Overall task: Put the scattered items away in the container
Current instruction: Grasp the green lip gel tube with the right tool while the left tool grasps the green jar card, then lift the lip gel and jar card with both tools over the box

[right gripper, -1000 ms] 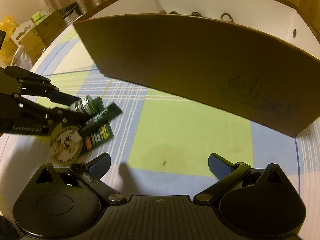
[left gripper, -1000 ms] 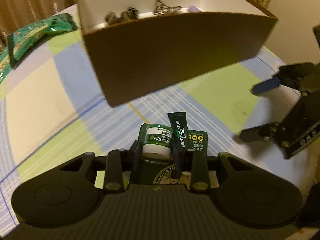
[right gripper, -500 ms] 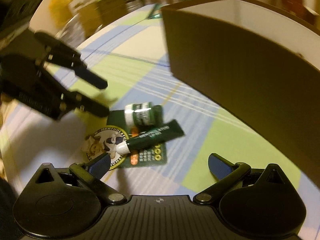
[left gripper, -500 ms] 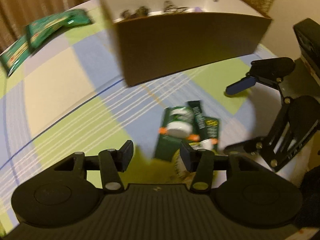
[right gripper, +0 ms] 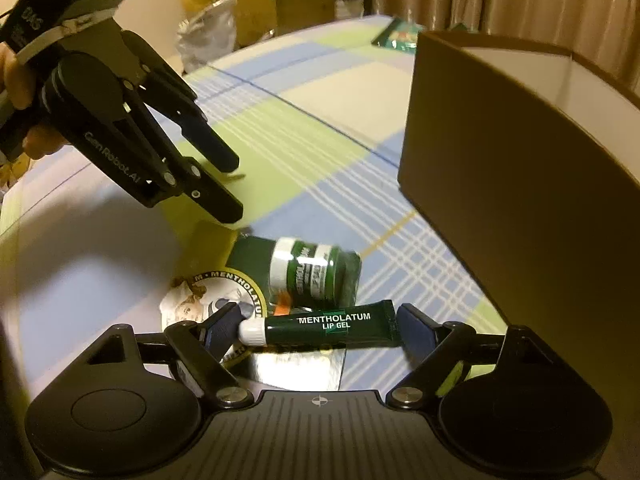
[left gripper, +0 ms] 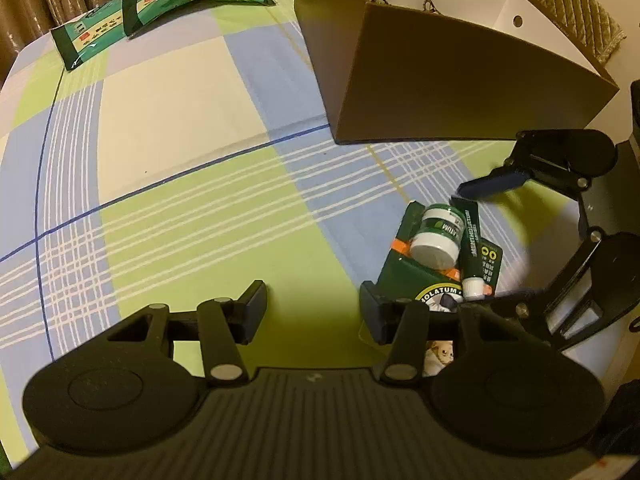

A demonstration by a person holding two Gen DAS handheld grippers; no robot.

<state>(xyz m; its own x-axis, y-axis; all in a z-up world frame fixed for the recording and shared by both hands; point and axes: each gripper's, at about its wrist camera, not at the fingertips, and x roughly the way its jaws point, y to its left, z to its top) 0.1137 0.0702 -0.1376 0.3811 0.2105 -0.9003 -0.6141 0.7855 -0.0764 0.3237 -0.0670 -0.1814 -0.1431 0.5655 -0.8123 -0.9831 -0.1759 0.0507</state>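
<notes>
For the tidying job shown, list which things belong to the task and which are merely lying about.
Task things: Mentholatum blister pack, with jar and lip gel tube; brown box; right claw, closing round the tube.
Lying about: green packets; cardboard boxes behind.

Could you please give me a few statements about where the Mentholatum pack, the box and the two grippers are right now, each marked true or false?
1. The Mentholatum pack lies on the checked cloth, outside the brown box. True.
2. The lip gel tube lies crosswise between the right gripper's fingers. True; its jaws are closing.
3. The left gripper holds the small jar. False: nothing is between its fingers; the jar lies on the pack to its right.
4. The green packets are inside the box. False: they lie on the cloth, beyond its far corner.
</notes>
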